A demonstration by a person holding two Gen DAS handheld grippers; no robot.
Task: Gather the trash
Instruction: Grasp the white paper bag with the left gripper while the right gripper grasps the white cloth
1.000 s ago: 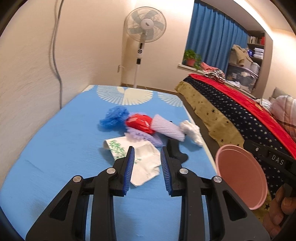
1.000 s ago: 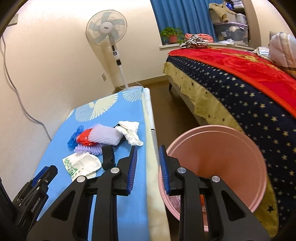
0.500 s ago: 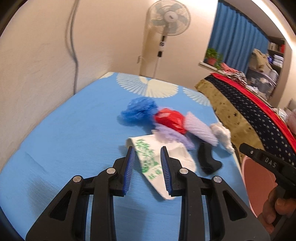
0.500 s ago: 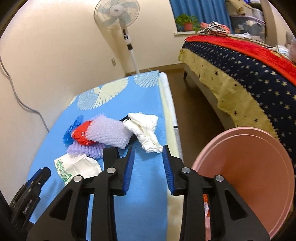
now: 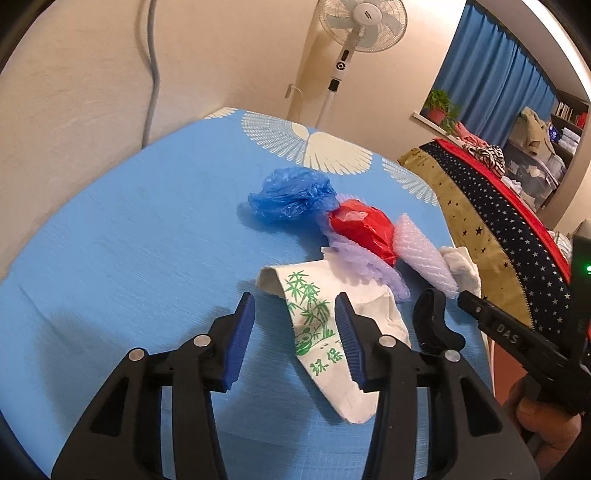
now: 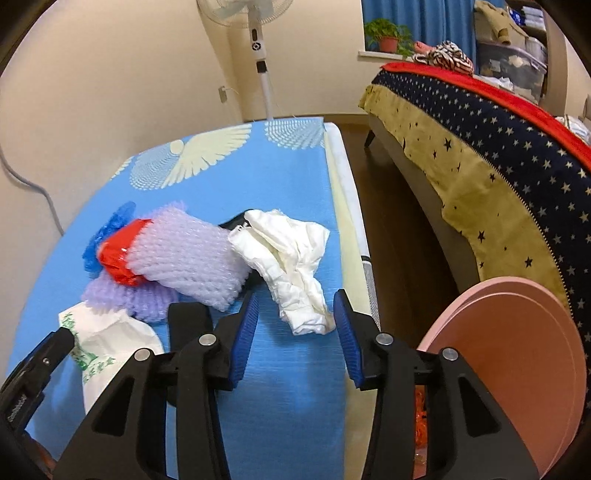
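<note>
— Two grippers, both over the blue mat (image 5: 129,236). Our left gripper (image 5: 295,339): jaws apart & opening, nothing pinched. The white paper bag (image 5: 332,332) lies flat w/ its printed part under the gap, pads not pressing it.

— Print on it?

— Green bamboo, a panda, green Chinese characters; we can't read them for sure. The only other text we get is "DAS" on the right gripper's arm, seen at the right edge of the left cam.

— Right gripper (image 6: 293,332)?

— Jaws apart, closing a bit, empty. The crumpled white tissue (image 6: 291,266) lies on the mat w/ its near end in the gap; whether a pad touches it we can't tell.

— Rest of the trash?

— All heaped mid-mat, touching: blue plastic bag (image 5: 291,195) farthest back, red plastic wrapper (image 5: 362,225) next to it, purple foam net (image 5: 365,266) under the red, pale foam net (image 6: 188,258) to the red's right. A black plastic piece (image 5: 436,325) lies just beside the paper bag.

— Bin?

— Pink bin (image 6: 517,354) is off the mat's right edge, down by the star-pattern bedspread (image 6: 498,155); something orange inside. Standing fan (image 5: 354,33) at the far wall.
</note>
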